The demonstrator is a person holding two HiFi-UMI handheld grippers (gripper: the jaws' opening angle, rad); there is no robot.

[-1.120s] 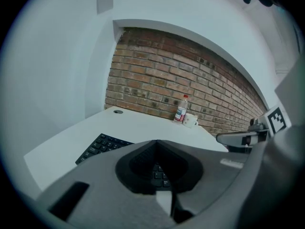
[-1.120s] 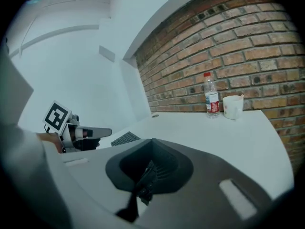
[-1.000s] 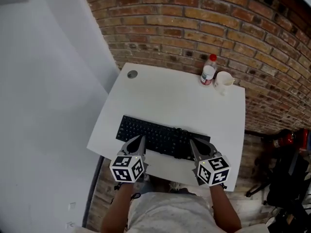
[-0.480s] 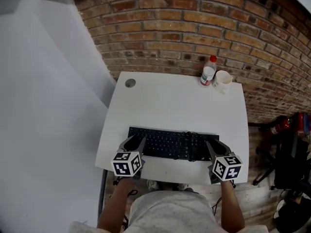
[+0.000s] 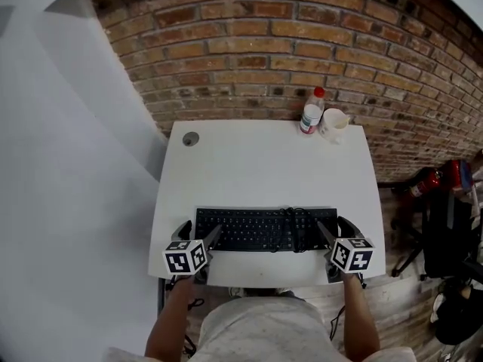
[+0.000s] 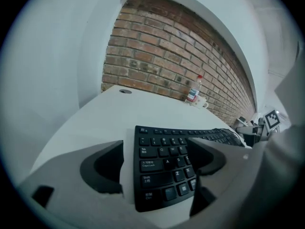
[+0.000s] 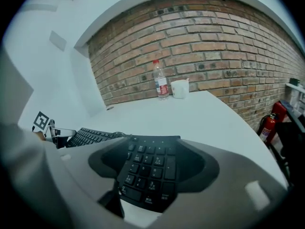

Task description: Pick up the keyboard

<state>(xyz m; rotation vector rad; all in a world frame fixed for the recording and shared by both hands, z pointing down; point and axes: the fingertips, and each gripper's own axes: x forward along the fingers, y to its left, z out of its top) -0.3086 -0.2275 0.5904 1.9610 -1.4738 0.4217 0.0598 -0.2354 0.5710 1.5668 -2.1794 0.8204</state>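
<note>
Black keyboard (image 5: pixel 264 228) lies flat on white table (image 5: pixel 256 164).

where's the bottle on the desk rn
In the head view the bottle stands at the far edge of the white table, right of centre, just left of the white mug and by the brick wall.

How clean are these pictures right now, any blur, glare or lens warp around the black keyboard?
Head view: soft even light, no glare on the white table, black flat keyboard sharp, red brick wall bowed by the lens. Left gripper view: heavy fisheye, dark corners, key legends readable, nearest foreground soft. Right gripper view: same warp, number keys legible, clear red-capped bottle crisp.
</note>
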